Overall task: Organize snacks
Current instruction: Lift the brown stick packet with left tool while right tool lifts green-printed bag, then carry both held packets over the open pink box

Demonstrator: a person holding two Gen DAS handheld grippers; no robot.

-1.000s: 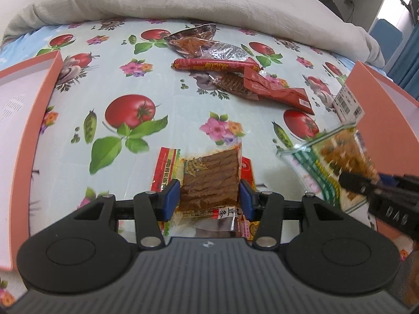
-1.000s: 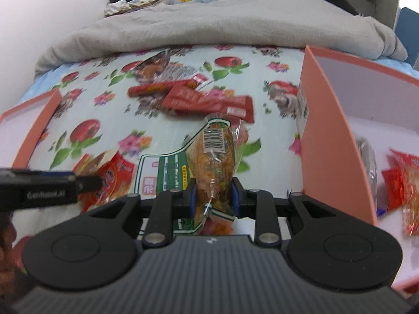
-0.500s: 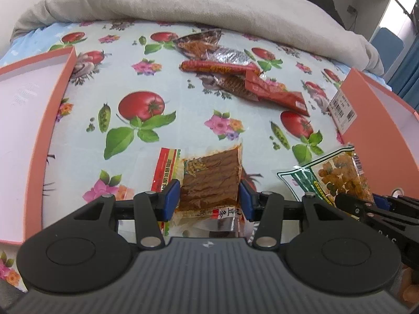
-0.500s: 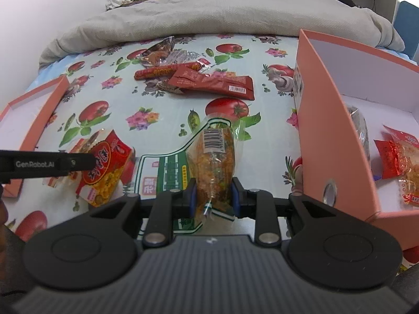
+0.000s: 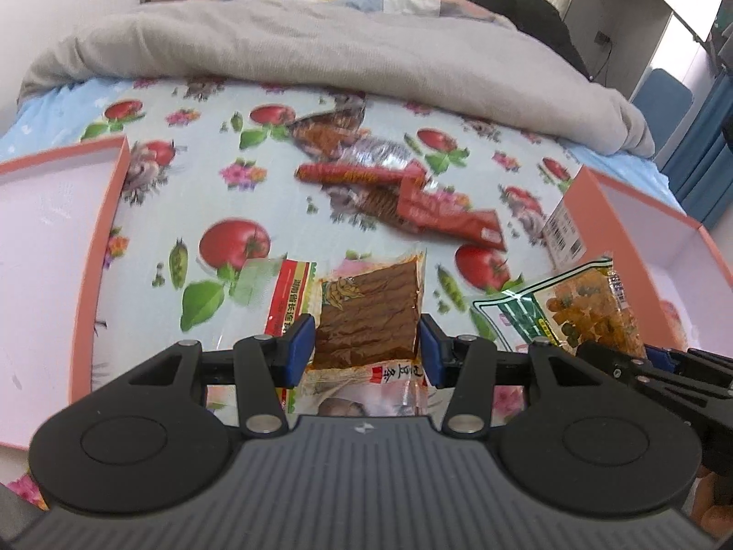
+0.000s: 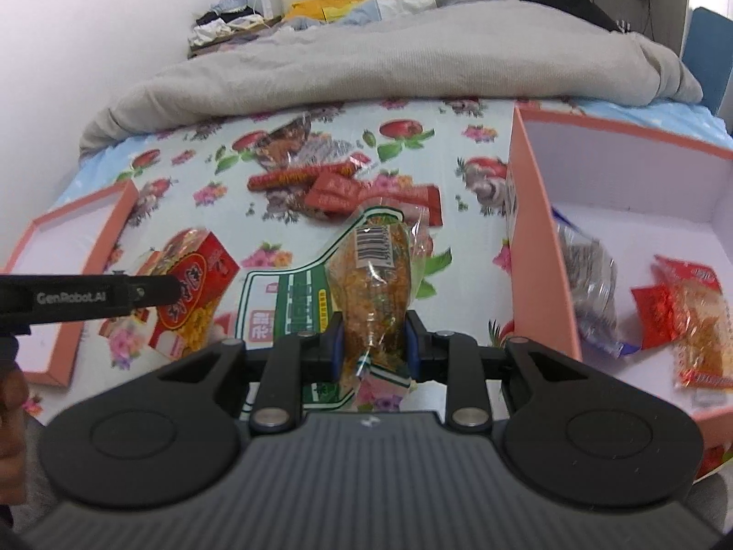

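Above the flowery bedsheet (image 5: 220,211), two snack packs were up in the air, one in each gripper. It looked like the carrying step: each pack was picked up and not yet put away.

The left gripper (image 5: 366,343) had its jaws about half open. They pressed on both sides of a flat pack of brown strips (image 5: 371,307). The pack was wide, so the jaws could not close more. A pink box lid (image 5: 50,247) lay on the left side of the bed, with nothing in it.

The right gripper (image 6: 372,337) had its jaws much closer together. They squeezed a see-through bag of orange crunchy bits (image 6: 373,275), which bulged out past the pads. Just to the right sat the deep pink box (image 6: 533,247), with a silver pack (image 6: 588,288) and a red and orange pack (image 6: 687,316) already inside.

I think the next move should be to carry the orange bag right, over the box wall, lower it in and then open the jaws. The strips could go to the left lid or the box; I could not tell which.

Far up the bed, a pile of red packs (image 5: 407,192) was waiting on the sheet.
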